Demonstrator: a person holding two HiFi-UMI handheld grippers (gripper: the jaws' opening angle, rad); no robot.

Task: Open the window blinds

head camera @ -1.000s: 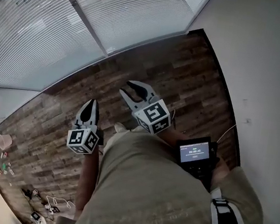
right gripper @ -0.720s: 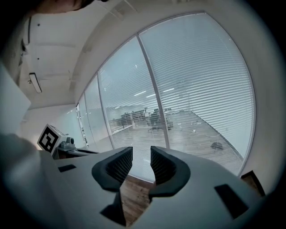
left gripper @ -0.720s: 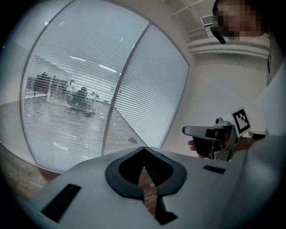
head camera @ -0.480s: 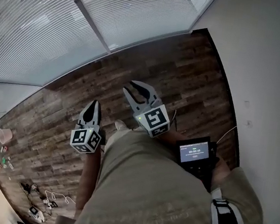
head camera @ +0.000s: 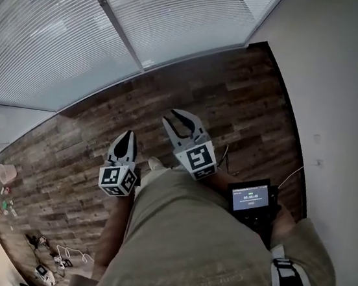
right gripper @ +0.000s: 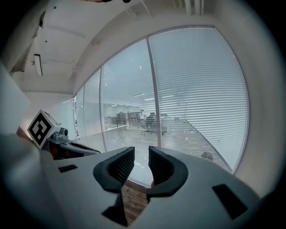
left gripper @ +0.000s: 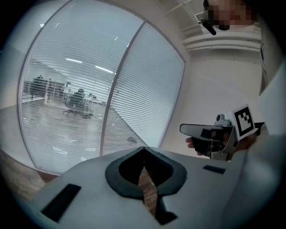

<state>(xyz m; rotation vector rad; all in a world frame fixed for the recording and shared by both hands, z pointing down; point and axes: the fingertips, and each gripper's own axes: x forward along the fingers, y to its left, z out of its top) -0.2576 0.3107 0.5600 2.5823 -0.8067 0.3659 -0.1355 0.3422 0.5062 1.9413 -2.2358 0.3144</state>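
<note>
The jaws of the left gripper (left gripper: 143, 150) are pressed together with nothing in them. The jaws of the right gripper (right gripper: 141, 154) stand a little apart, and nothing is between them either.

The blinds (head camera: 81, 41) fill the upper left of the head view. They hang down over the big windows with their slats lying flat, so the task looks not yet begun. Both grippers sit in the middle of that view, over the wood floor (head camera: 237, 101), well apart from the blinds.

What could go wrong? I think the biggest risk is grabbing the wrong part. I see no cord or stick for working the blinds (it may be hidden or too thin to show). If the jaws pinch the thin slats, the slats could bend or snap. The left jaws cannot catch anything unless they open first. Some wires (head camera: 52, 260) lie on the floor at the lower left, and a foot could trip on them if the person walks that way.
</note>
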